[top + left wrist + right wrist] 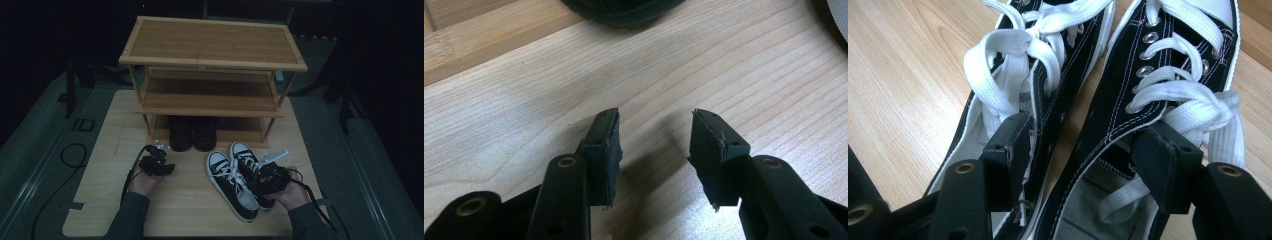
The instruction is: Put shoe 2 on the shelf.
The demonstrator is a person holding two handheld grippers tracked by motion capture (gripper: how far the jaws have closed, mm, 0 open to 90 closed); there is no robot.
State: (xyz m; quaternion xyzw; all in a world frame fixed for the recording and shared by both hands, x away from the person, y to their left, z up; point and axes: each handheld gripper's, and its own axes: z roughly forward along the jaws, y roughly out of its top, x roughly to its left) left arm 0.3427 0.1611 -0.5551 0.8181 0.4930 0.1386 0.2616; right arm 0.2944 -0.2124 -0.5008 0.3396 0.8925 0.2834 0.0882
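A dark room surrounds a pale wooden tabletop point(115, 200) that carries a three-tier bamboo shoe rack point(212, 50) at its twelve-o'clock end, with a pair of black shoes point(192, 132) tucked on the lowest shelf.

In front of the rack, toward five o'clock, lies a pair of black canvas sneakers with white laces and white rubber toe caps point(235, 185), side by side, toes toward the rack.

The right gripper point(1085, 165) sits at the heel end of the pair. One of its fingers point(1008, 155) reaches into the mouth of one sneaker and the other stands inside the neighbour's collar, so the two inner side walls lie between them. The fingers stand fairly wide and do not look clamped on the canvas. The right hand point(292, 192) lies low behind the heels, angled forward toward eleven o'clock.

The left gripper point(654, 150) hovers over bare wood at seven o'clock from the rack, its fingers well apart and holding nothing, tilted down at the tabletop; the left hand point(142, 182) cups it from below.

The step in hand looks like grasping the pair to shelve it. Next the right fingers would need to pinch both inner walls firmly, then lift level toward a free shelf.
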